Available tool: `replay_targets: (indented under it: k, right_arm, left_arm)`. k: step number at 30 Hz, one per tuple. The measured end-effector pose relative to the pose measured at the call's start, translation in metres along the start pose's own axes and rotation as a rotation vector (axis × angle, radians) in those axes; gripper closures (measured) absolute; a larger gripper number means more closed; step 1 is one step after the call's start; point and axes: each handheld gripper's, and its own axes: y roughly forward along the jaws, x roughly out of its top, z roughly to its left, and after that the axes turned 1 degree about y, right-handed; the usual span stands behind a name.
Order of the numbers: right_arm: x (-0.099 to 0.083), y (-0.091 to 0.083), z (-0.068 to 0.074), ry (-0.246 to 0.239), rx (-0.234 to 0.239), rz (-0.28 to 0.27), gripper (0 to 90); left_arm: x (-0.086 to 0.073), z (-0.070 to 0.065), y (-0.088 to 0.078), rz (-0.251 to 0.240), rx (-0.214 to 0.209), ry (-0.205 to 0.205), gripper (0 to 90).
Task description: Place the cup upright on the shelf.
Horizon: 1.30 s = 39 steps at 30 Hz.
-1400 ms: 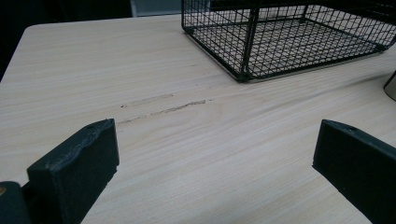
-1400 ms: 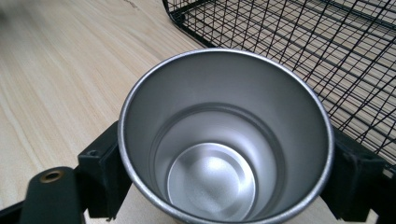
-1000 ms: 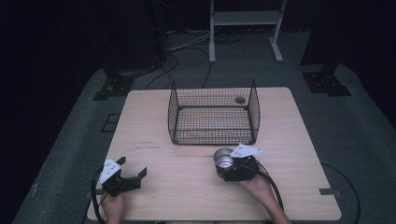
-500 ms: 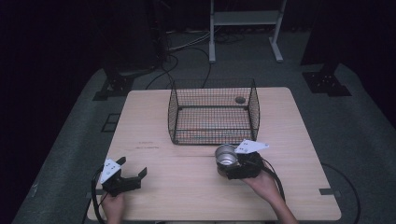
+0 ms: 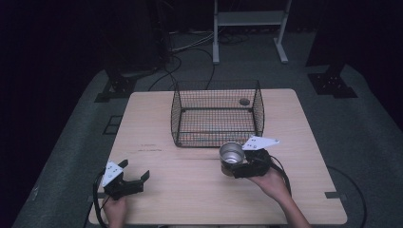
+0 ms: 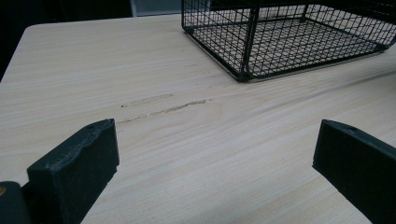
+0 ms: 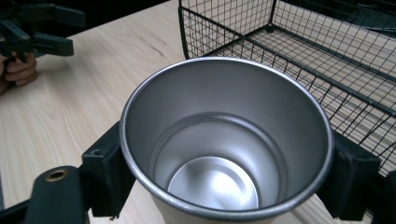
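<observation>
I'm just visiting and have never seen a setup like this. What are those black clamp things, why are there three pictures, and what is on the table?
There is no robot here: a person holds a hand-operated clamp in each hand. One picture looks down from above the wooden table; the other two come from small cameras riding on the clamps, looking along their black fingers. On the table stands a black wire basket, open at the top. The right gripper is closed around a metal cup, which is empty inside and sits just in front of the basket. The left gripper rests near the table's front left corner, its fingers spread apart with nothing between them.
</observation>
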Motion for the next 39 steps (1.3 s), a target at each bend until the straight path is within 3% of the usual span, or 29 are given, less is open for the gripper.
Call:
replay_targets:
  k: [16, 39]
  right_arm:
    - [0.032, -0.009, -0.004, -0.014, 0.024, -0.029, 17.9]
    - [0.071, -0.012, -0.014, -0.040, 0.001, -0.039, 17.9]
  left_arm:
    - [0.000, 0.000, 0.000, 0.000, 0.000, -0.002, 0.0]
    - [0.000, 0.000, 0.000, -0.007, -0.001, -0.006, 0.0]
